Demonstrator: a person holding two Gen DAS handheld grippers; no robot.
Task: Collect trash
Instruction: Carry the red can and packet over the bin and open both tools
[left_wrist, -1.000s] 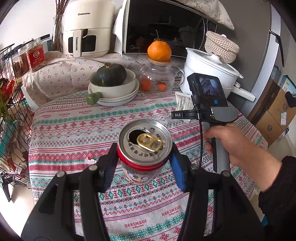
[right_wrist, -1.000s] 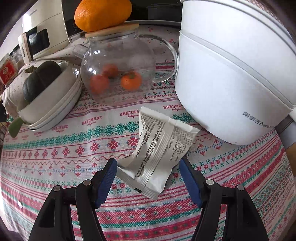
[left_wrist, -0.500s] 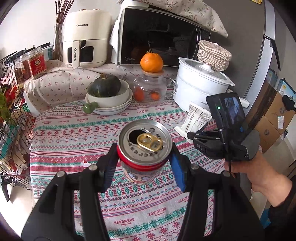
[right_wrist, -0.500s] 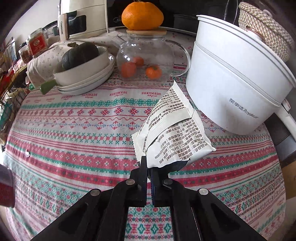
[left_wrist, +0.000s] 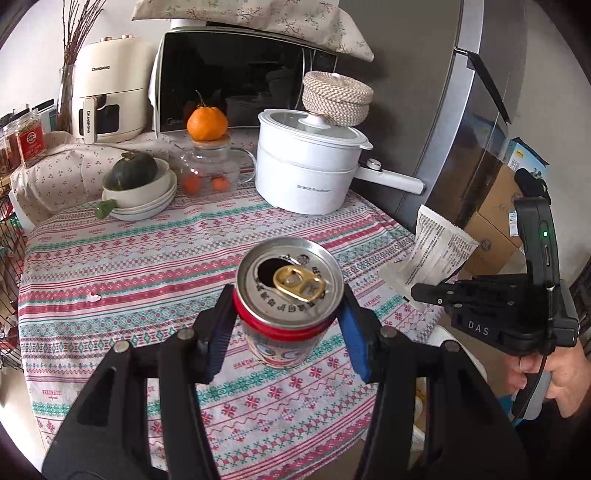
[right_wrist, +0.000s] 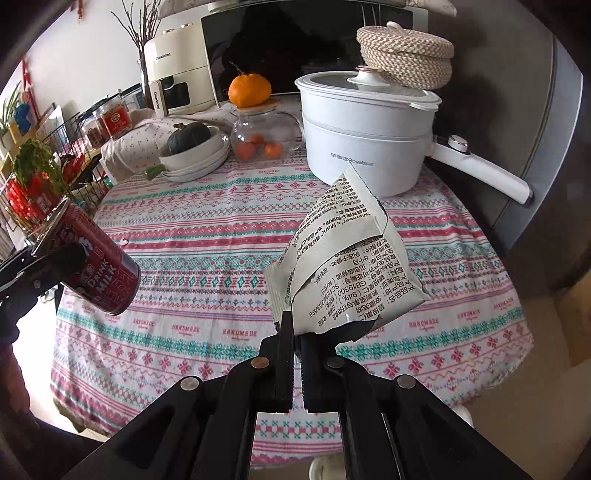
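Red aluminium milk-drink can (left_wrist: 288, 295) with its gold pull tab sits clamped between the left gripper (left_wrist: 286, 325) pads, same as a second ago, held above the patterned tablecloth (left_wrist: 147, 266). Big change is on the right: the right gripper (right_wrist: 297, 332), open around the crumpled white printed snack wrapper (right_wrist: 343, 269) before, is now pinched tight on it and has lifted it off the cloth.
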